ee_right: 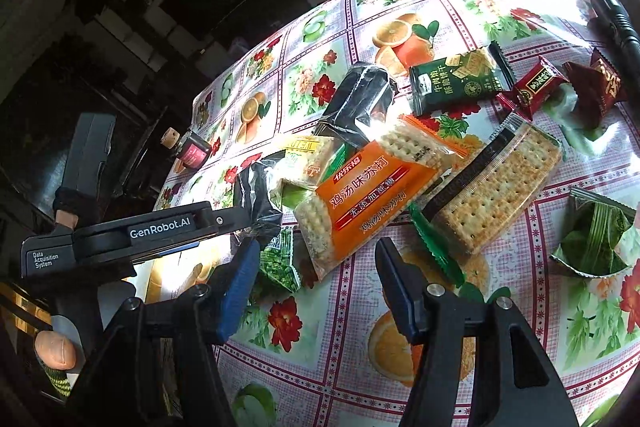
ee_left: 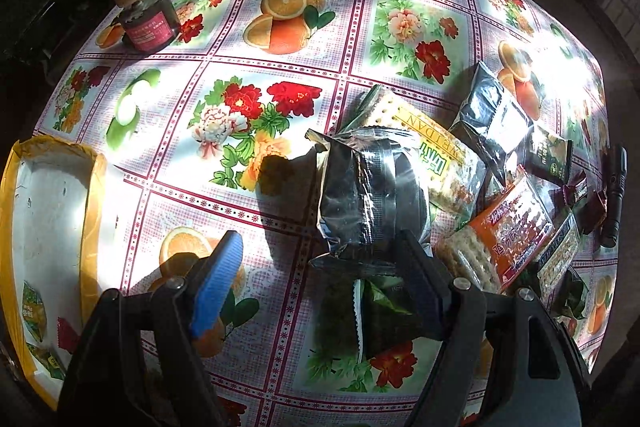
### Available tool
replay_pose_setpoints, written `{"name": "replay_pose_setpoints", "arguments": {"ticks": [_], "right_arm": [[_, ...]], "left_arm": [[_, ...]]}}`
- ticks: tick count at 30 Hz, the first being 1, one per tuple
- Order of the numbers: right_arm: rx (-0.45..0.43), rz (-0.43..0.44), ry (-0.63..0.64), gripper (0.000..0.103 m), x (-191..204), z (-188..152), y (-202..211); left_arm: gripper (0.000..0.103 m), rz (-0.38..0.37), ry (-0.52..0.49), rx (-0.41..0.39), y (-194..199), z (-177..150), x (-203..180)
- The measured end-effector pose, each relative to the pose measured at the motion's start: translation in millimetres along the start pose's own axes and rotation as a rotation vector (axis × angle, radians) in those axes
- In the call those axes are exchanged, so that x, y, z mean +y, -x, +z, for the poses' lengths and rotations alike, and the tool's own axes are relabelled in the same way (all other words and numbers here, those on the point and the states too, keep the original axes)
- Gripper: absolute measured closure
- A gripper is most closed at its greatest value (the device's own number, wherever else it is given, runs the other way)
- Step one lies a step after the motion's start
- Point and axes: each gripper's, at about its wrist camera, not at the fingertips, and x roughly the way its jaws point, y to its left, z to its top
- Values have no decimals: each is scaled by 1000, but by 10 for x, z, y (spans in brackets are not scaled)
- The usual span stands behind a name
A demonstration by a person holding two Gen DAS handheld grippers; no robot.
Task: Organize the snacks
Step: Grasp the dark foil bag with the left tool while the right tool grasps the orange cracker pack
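L wrist view: left gripper (ee_left: 320, 259) has its fingers spread, nothing clamped. Silver foil pack (ee_left: 368, 195) sits just ahead, its near end against the right finger, left finger well clear of it. Under the gripper lies a green snack packet (ee_left: 372, 319). The pile runs off to the right: WEIDAN cracker pack (ee_left: 436, 147), orange soda-cracker pack (ee_left: 508, 227), second silver pack (ee_left: 492, 115). White box w/ yellow tape rim (ee_left: 52, 211) sits at the left edge, a few packets already inside, prob the drop spot. Small cork-top jar (ee_left: 146, 15) stands far off.

R wrist view: right gripper (ee_right: 316, 259) fingers apart, empty, orange soda-cracker pack (ee_right: 368, 195) near end just ahead between the tips. Clear cracker sleeve (ee_right: 496, 179) beside it, dark green biscuit pack (ee_right: 456, 79) and red candies (ee_right: 540, 83) further back, black flashlight (ee_right: 620, 23) at the edge.

Step, my read: reach/pre-grasp, most snacks still unsorted. Next: centre on one pack, close, carry to box. Foil is slippery.

Table (ee_right: 520, 347): glossy fruit-and-flower oilcloth, hard sun glare. Room beyond is dark.
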Motion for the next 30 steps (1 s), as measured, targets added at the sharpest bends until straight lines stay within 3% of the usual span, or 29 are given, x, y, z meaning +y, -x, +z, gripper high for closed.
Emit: {"name": "replay_pose_setpoints", "arguments": {"ticks": [9, 13, 16, 18, 21, 25, 28, 30], "right_arm": [[1, -129, -45, 42, -167, 262, -244], [-4, -149, -63, 41, -183, 337, -279], [-4, -190, -27, 37, -103, 343, -329], [-4, -206, -6, 29, -48, 339, -356], [-14, -237, 8, 24, 24, 332, -404], [-12, -304, 39, 22, 137, 374, -527], [3, -373, 145, 22, 255, 367, -645], [7, -375, 231, 24, 285, 324, -638]], "left_arm": [[20, -66, -4, 14, -145, 87, -130], [19, -41, 26, 43, -305, 127, -127], [20, 31, 22, 15, -336, 126, -92], [21, 36, 35, 8, -329, 122, -15], [30, 41, 51, 1, -307, 113, 126], [32, 52, 53, 0, -307, 81, 261], [34, 64, 42, -4, -297, 45, 344], [35, 64, 25, -3, -283, 33, 350]]}}
